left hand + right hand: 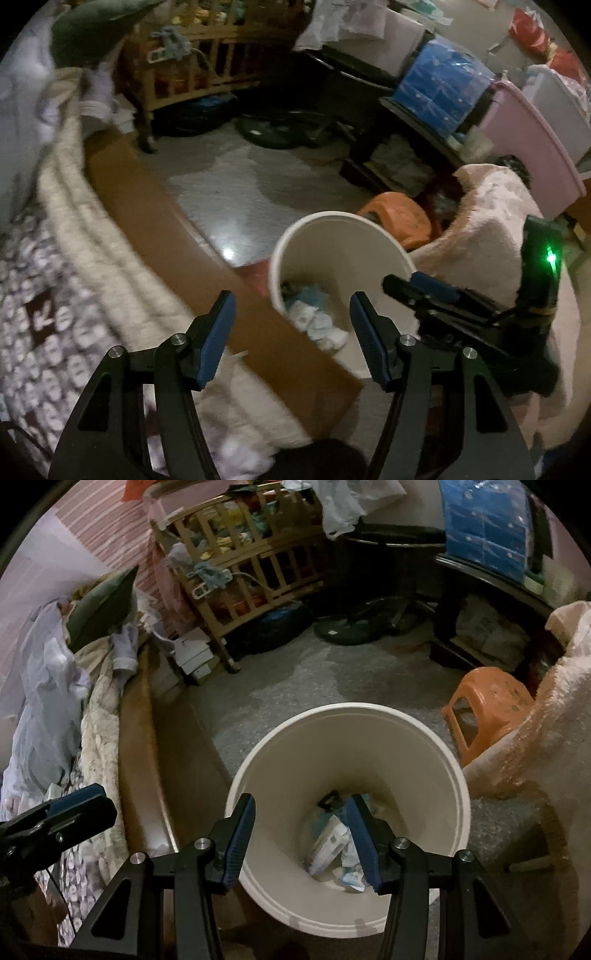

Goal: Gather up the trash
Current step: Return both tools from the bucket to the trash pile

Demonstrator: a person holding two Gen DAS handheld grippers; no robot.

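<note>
Right gripper: right over the white bin, fingers partly open, holding nothing.
Left gripper: over the bed edge, fingers open wider, empty too.
Trash: crumpled papers and wrappers at the bin's bottom, straight below the right fingers.
Bin: on the floor beside the bed.
Nearer hand: the right one.
Farther off: orange stool.

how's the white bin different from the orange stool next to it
The white bin is round, smooth-walled and open at the top, with crumpled wrappers and paper lying at its bottom; the orange stool is squarish with a flat top, cut-out sides and legs, and nothing shows on it. The bin looks the larger, though it stands closer to the cameras. Both look like plastic and stand on the grey floor.
</note>
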